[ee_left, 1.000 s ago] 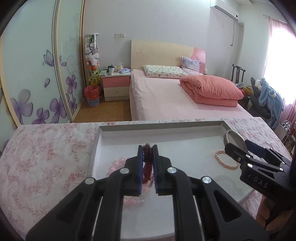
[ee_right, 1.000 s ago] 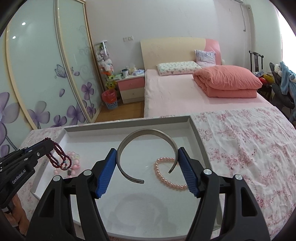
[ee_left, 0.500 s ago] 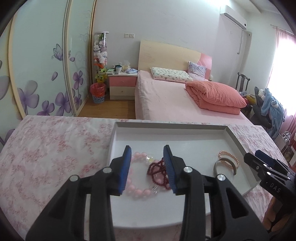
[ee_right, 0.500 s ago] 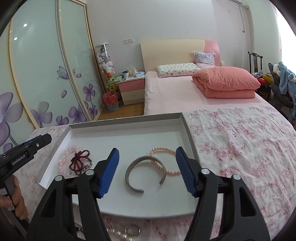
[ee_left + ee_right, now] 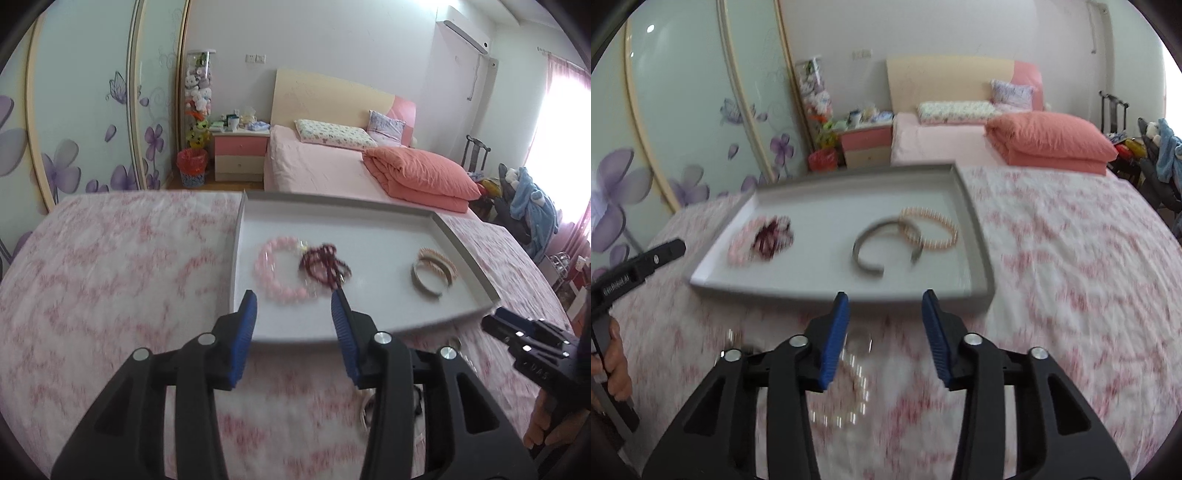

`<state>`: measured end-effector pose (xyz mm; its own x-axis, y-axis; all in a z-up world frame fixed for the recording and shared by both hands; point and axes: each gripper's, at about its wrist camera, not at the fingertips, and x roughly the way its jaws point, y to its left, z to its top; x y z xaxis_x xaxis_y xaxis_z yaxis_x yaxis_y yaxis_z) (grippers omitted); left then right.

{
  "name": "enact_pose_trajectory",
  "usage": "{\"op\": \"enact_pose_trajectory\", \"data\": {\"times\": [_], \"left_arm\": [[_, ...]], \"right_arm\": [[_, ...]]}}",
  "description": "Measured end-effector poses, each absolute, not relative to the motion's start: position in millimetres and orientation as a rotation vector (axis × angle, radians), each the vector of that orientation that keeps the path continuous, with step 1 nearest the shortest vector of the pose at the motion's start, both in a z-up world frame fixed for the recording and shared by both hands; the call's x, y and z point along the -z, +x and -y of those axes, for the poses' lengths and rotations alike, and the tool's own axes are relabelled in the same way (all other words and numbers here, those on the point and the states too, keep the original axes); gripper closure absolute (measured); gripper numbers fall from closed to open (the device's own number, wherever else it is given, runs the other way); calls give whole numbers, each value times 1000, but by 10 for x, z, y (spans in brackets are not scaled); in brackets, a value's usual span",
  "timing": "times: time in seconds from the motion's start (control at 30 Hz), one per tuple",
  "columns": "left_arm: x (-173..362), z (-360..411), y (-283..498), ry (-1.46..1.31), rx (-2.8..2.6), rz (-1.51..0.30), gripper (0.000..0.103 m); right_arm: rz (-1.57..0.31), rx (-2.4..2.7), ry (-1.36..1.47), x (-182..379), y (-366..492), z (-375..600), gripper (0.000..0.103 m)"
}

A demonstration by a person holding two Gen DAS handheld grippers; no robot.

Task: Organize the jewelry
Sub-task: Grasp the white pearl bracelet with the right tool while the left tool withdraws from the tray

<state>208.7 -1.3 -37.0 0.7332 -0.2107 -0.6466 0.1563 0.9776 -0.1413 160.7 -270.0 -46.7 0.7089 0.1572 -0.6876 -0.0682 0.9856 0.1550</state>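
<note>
Ahead of both claws, on the table's pink floral cloth (image 5: 1071, 258), sits the shallow grey rectangular tray (image 5: 979, 236), its near rim just beyond the fingertips, with bare cloth open to either side. The left claw (image 5: 293, 308) is empty and its jaws are opening; the right claw (image 5: 884, 306) is empty and its jaws are closing, over a blurred clear beaded strand (image 5: 855, 373) lying on the cloth. A second ago the left claw gripped the dark red bead string (image 5: 325, 262) and the right straddled the grey metal open bangle (image 5: 882, 243); both claws have since drawn back off the tray. The tray holds four pieces: one pale pink bead bracelet (image 5: 275, 269), one dark red bead string, one grey metal open bangle, one peach pearl bracelet (image 5: 934, 229).
</note>
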Motion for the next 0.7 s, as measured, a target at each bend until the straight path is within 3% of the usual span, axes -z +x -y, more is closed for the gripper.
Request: {"op": "enact_pose_trajectory", "data": {"times": [0.33,0.47,0.53,0.6,0.7], "left_arm": [[569,113,1718,-64,297,-805,59],[634,200,1636,-50,331,-826,52],[657,249,1607,-40,343,-831,48],[672,302,1590,-32,353,-834,44],[708,393,1566,-19,372,-847,37]], "right_arm": [[-875,-166,31,737,1407,2518,73],[-884,-154,-5,767,1417,2476,74],[-884,-147,-20,764,1423,2457,79],[-882,-144,-31,765,1408,2443,92],[-882,-113,-26,770,1394,2467,92]]}}
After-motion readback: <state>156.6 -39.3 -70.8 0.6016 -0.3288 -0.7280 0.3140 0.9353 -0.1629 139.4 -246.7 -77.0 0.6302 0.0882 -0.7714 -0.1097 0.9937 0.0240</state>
